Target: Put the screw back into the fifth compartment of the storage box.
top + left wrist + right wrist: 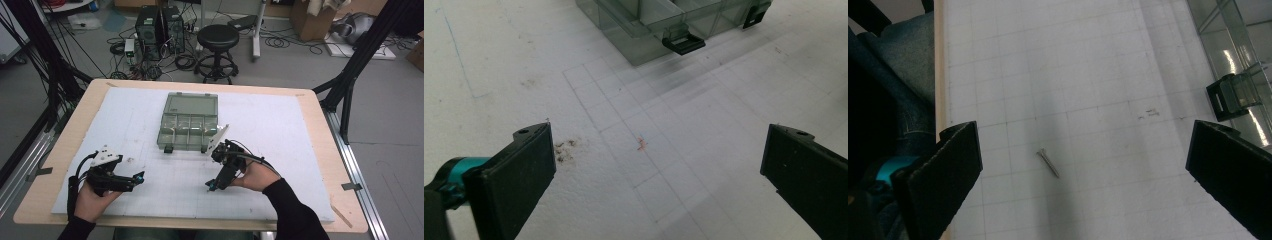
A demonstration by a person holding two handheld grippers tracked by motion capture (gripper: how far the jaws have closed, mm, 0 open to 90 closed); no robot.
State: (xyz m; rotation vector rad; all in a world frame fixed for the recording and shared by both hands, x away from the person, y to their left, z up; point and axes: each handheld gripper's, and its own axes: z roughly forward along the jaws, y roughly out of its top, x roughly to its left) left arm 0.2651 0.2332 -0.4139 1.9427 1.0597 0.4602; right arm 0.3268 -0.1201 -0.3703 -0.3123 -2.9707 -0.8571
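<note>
A small metal screw [1048, 163] lies flat on the white gridded mat [150, 120]. My right gripper [1083, 137] hovers over it, open wide, the screw on the mat between its two black jaws and untouched. From above, that right gripper [212, 186] points down and to the left, in front of the smoky clear compartment box [189, 122], whose lid lies open. At the near left, my left gripper [139, 176] is held low over the mat. Its jaws stand open on nothing, as the left gripper [659, 137] view shows bare mat between them.
The box's black latches [683, 44] face the near side; one latch [1233, 95] sits close to the right jaw. Dark specks [565, 150] mark the mat. The table's wooden edge [939, 75] and a denim-clad leg [903, 75] lie beyond. A stool [218, 37] stands behind the table.
</note>
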